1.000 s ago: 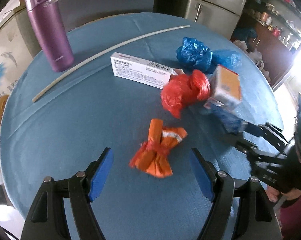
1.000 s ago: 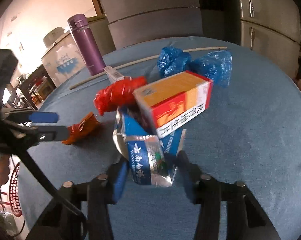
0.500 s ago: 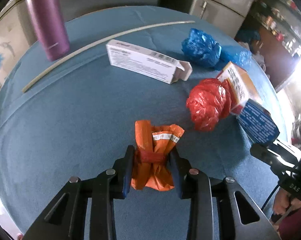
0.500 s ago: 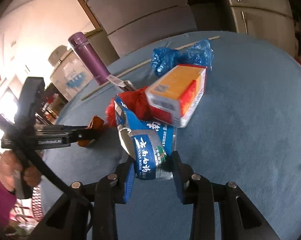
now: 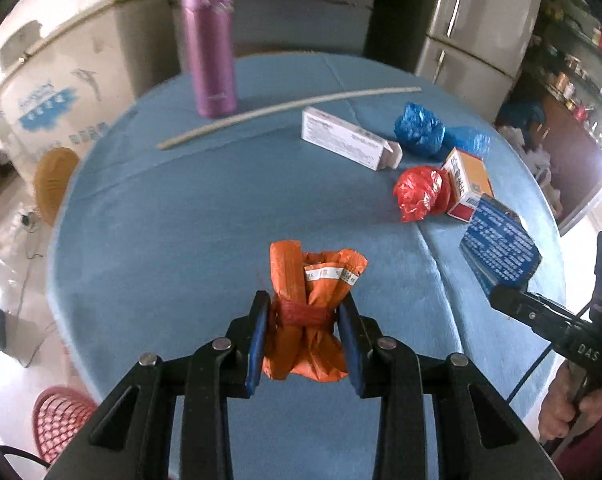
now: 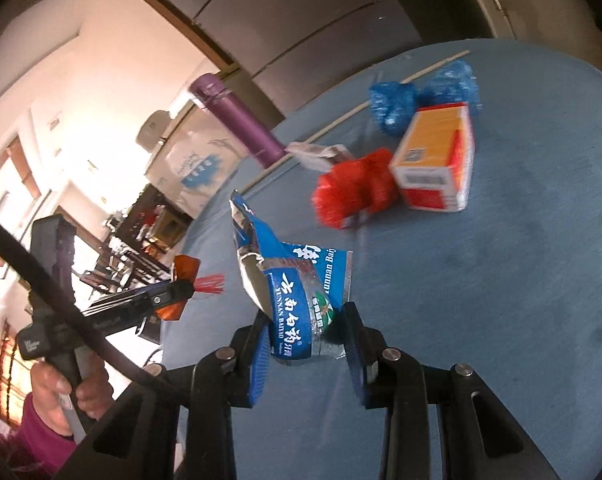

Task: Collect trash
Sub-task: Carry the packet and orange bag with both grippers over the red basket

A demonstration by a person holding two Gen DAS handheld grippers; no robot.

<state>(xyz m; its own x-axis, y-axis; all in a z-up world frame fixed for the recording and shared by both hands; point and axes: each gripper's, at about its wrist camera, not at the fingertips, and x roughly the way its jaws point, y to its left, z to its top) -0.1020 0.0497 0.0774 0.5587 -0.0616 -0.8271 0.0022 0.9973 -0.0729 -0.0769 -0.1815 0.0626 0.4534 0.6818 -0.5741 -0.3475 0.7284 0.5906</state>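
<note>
Your left gripper (image 5: 304,322) pinches the tied orange plastic wrapper bundle (image 5: 309,312) at its waist; your right gripper (image 6: 307,344) clamps the torn blue foil packet (image 6: 297,292) between its pads.

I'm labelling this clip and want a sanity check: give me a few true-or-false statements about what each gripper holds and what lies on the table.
1. The left gripper is shut on the orange wrapper. True.
2. The right gripper is open and holds nothing. False: it is shut on the blue packet.
3. The purple bottle lies on its side. False: it stands upright on the table.
4. The red bag touches the orange box. True.
5. The white box lies beside the blue bags. True.
6. The thin stick is held in a gripper. False: it lies on the table.
</note>
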